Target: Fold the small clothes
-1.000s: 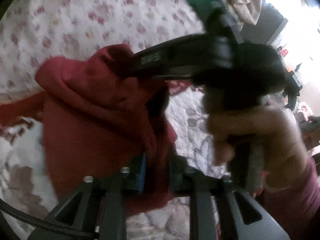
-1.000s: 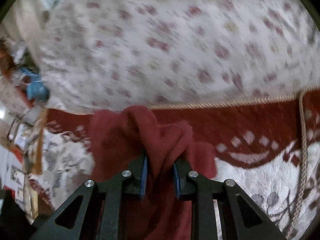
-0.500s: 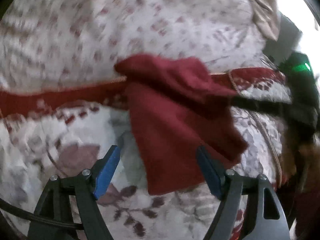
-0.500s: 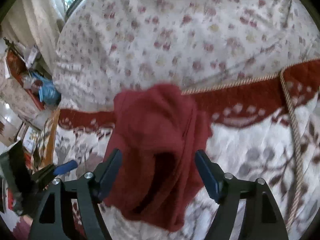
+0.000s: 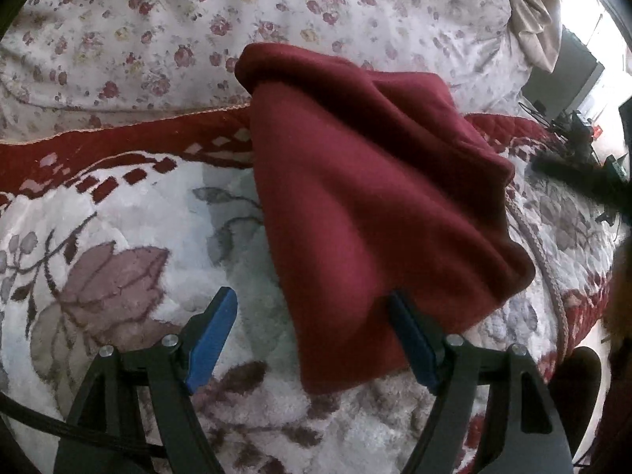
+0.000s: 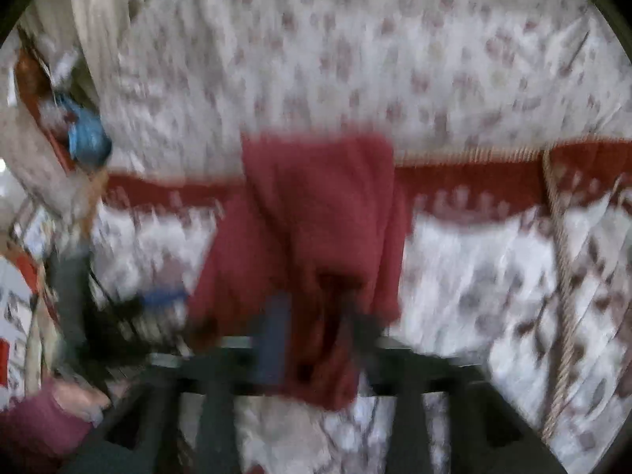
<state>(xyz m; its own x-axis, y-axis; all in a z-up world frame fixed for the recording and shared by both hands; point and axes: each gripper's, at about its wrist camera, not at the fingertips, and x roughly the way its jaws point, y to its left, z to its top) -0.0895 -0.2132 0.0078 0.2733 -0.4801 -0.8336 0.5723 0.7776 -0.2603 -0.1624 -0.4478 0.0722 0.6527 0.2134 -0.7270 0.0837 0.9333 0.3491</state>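
A dark red folded garment point(image 5: 367, 197) lies on the quilted bedspread point(image 5: 118, 237). My left gripper point(image 5: 316, 331) is open, its blue pads either side of the garment's near edge, the right pad point(image 5: 410, 339) touching the cloth. In the blurred right wrist view the same garment point(image 6: 312, 237) lies ahead. My right gripper point(image 6: 312, 331) has its fingers close together at the garment's near edge; blur hides whether they pinch the cloth. The left gripper's blue pad point(image 6: 166, 298) shows at the left there.
A floral sheet point(image 5: 197, 19) covers the far part of the bed. A red border band point(image 5: 118, 142) and a cord trim point(image 5: 545, 268) run across the quilt. Room clutter lies at the far right point(image 5: 584, 126) and, in the right wrist view, a blue object point(image 6: 87, 138).
Both grippers let go of the garment half a second ago and it now lies folded on the quilt. The right gripper's fingers have since narrowed at its near edge.
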